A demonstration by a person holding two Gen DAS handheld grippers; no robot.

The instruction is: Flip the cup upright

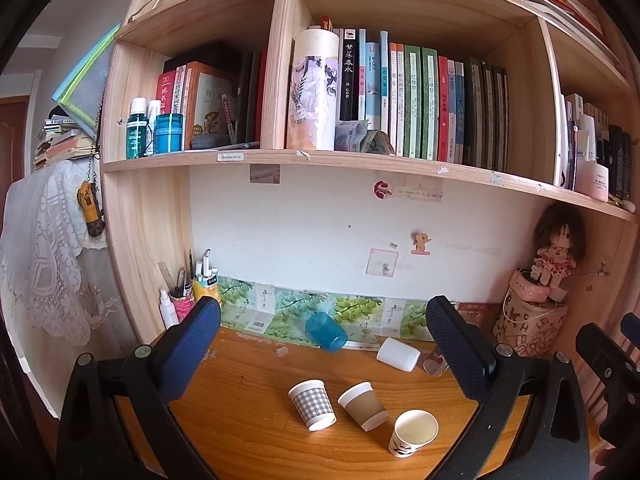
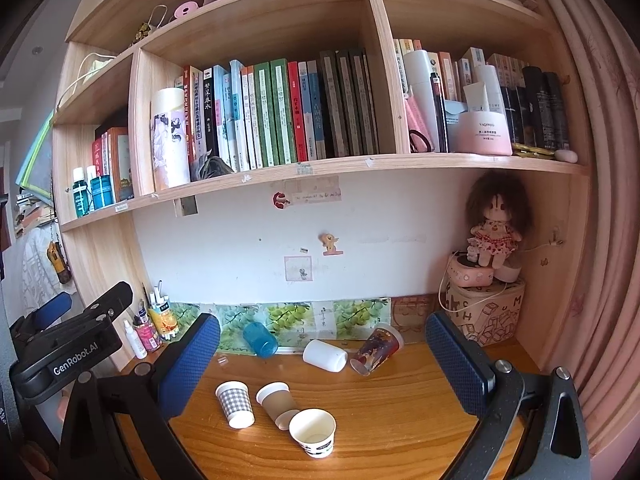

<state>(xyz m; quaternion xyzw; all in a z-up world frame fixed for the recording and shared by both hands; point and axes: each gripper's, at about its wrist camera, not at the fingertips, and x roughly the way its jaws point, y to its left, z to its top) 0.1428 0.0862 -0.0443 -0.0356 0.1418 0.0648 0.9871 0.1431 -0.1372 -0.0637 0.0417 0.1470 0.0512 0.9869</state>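
Wooden orange desk fills the lower frame, cups scattered across it. Biggest lying down: a white plastic tumbler at centre, beside a blue translucent cup against the back wall. Lower centre, a grey-checked paper cup and a brown paper cup lie tipped, featherlight and crushable, so I'd pinch gently mid-wall. Left gripper and right gripper both gape wide, holding nothing.

Wooden desk carries six cups: checked, brown, white, blue, plastic, printed.
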